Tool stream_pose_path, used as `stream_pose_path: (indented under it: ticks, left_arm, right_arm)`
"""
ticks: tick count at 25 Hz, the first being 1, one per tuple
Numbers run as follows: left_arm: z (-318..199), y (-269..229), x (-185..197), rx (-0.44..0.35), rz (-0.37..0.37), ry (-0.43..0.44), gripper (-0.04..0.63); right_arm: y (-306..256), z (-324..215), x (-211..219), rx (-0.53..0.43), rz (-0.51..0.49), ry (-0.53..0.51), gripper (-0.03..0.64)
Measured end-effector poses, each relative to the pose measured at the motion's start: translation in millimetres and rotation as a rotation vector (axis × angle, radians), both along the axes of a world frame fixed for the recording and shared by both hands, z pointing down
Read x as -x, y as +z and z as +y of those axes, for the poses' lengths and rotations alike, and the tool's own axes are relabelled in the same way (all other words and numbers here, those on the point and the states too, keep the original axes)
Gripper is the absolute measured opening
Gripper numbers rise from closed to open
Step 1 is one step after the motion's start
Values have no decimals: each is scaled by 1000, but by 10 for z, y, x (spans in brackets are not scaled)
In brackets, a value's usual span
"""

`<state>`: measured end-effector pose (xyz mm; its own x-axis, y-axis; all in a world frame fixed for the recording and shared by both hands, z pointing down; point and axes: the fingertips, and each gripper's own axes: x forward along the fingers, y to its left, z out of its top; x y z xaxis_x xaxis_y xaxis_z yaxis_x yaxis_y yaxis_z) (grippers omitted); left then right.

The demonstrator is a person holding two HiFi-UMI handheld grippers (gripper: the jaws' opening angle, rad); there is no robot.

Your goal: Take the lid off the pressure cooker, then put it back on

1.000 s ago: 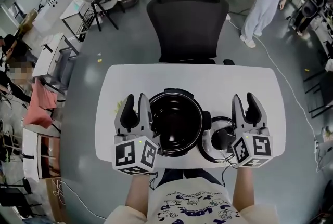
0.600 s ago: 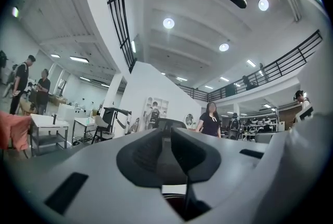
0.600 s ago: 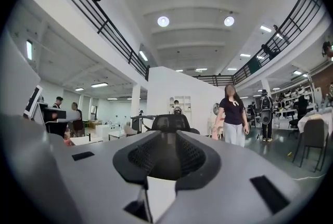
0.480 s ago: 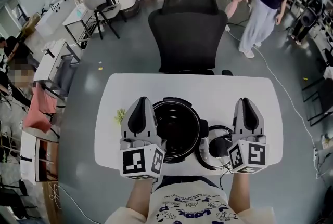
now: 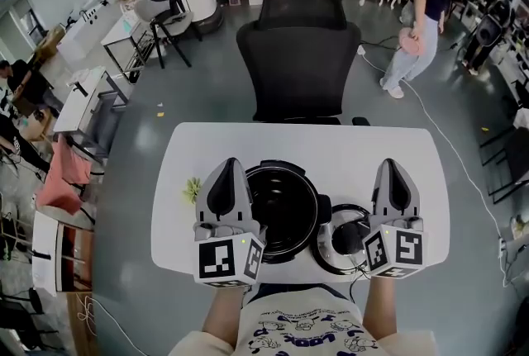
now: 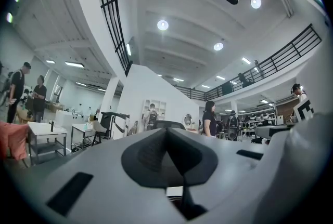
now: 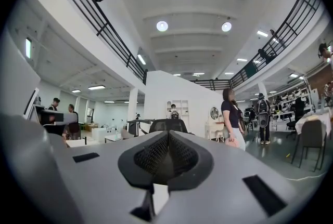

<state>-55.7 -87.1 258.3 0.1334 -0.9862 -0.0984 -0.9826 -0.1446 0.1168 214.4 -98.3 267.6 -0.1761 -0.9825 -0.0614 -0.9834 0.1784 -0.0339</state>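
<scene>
The black pressure cooker pot [image 5: 281,210] stands open on the white table [image 5: 364,148], its dark inside showing. Its lid [image 5: 345,237] lies flat on the table just right of the pot, partly hidden under my right gripper. My left gripper [image 5: 229,166] hovers over the pot's left rim, jaws shut with nothing between them. My right gripper [image 5: 392,166] hovers right of the lid, also shut and empty. In the left gripper view the left gripper [image 6: 166,132] points level into the room with its jaws pressed together, and the right gripper [image 7: 168,134] looks the same in the right gripper view.
A black office chair [image 5: 297,49] stands pushed against the table's far edge. A small green thing [image 5: 192,187] lies on the table left of the pot. A person [image 5: 426,7] walks on the floor at the back right. Desks and racks line the left side.
Both grippers' jaws have gone from open to shut on nothing, and both have risen a little above the table. The person at the back right has moved on.
</scene>
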Motion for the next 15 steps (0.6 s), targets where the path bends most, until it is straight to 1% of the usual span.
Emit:
stream_pose_path:
  ticks: [9,15]
  left_arm:
    - [-28,57,45,13,3,0,12]
    - [11,109,157,34,24,-19,14]
  right_arm:
    - [37,-23,4,24,-6,9,10]
    - [73,10,-8,33,11,29,11]
